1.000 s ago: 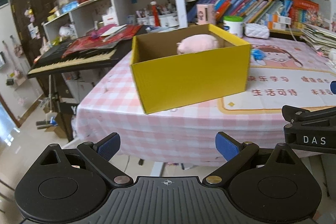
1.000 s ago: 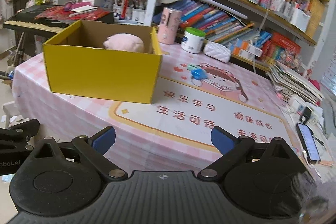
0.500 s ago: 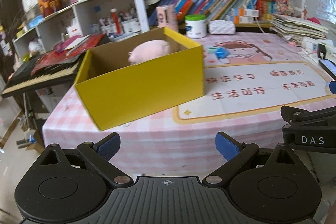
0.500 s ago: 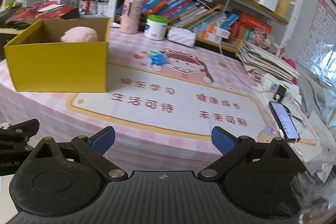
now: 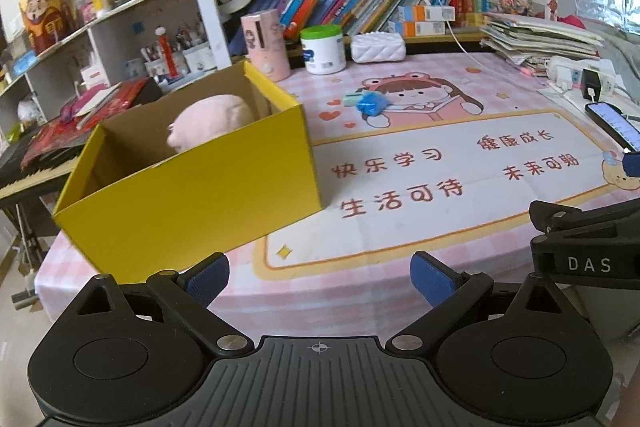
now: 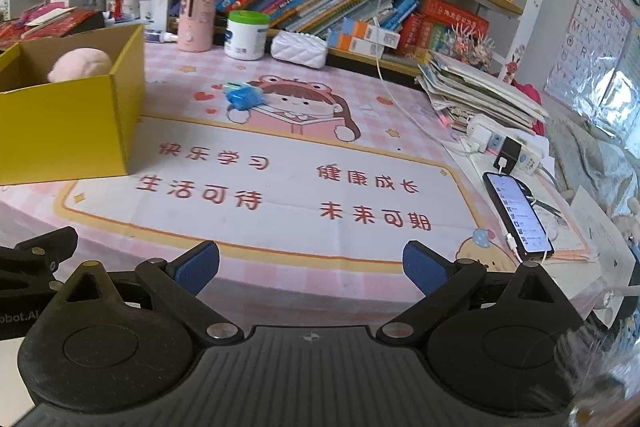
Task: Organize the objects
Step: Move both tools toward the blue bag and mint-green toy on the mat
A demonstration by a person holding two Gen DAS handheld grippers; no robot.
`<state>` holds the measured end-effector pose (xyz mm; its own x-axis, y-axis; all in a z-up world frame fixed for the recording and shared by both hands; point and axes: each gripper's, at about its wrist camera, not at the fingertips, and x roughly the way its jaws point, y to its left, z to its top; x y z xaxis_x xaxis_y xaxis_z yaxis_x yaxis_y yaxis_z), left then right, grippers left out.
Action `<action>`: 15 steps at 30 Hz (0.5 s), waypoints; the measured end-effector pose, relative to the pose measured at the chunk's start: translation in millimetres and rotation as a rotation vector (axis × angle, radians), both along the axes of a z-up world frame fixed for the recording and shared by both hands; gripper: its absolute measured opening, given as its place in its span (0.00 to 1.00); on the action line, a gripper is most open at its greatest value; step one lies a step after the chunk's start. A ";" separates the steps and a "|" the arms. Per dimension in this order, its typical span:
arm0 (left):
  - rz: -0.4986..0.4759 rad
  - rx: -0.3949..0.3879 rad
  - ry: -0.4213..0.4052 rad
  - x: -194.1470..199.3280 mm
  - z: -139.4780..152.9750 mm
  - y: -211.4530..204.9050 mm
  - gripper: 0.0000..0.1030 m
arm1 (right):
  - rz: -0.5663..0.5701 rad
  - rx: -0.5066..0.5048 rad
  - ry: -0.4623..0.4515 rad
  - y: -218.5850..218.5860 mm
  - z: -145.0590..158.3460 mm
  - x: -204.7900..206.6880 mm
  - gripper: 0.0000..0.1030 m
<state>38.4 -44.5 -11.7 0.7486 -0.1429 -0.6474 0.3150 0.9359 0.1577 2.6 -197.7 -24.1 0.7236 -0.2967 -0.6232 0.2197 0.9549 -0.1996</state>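
Left wrist view: the left gripper is hovering at the lower centre of the frame over the near edge of the table, its jaws standing wide apart and gripping nothing. A yellow box is sitting at centre left on the pink checked cloth, and a pink plush toy is lying inside it against the far wall. A small blue toy is resting on the cartoon mat at upper centre, well apart from the box.

Right wrist view: the right gripper is hovering at the lower centre, jaws likewise spread and empty. The box is appearing at the left edge, the blue toy at upper centre left. A phone is lying at centre right with its screen lit.
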 end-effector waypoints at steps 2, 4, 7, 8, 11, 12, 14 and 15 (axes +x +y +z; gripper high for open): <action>0.001 -0.003 0.005 6.4 -1.0 -6.5 0.96 | -0.001 0.003 0.007 -7.7 -1.8 7.6 0.96; 0.001 -0.012 0.013 14.1 -2.0 -14.1 0.96 | 0.005 0.001 0.016 -14.4 -3.6 16.2 0.96; -0.007 -0.023 0.017 24.1 -3.2 -25.7 0.96 | 0.017 -0.004 0.026 -24.1 -5.0 28.8 0.96; -0.012 -0.027 0.017 27.3 -3.3 -29.9 0.96 | 0.017 -0.004 0.028 -27.7 -5.0 32.8 0.96; -0.027 -0.038 0.017 36.5 -3.3 -40.3 0.96 | 0.013 0.002 0.035 -40.5 -4.5 47.0 0.96; -0.029 -0.043 0.019 40.2 -3.7 -43.6 0.96 | 0.010 0.004 0.038 -44.4 -4.9 52.5 0.96; -0.030 -0.049 0.022 47.5 -4.2 -49.2 0.96 | 0.011 0.005 0.043 -51.4 -5.5 62.6 0.96; -0.029 -0.052 0.023 51.7 -4.6 -52.2 0.96 | 0.015 0.004 0.044 -53.7 -5.6 67.1 0.96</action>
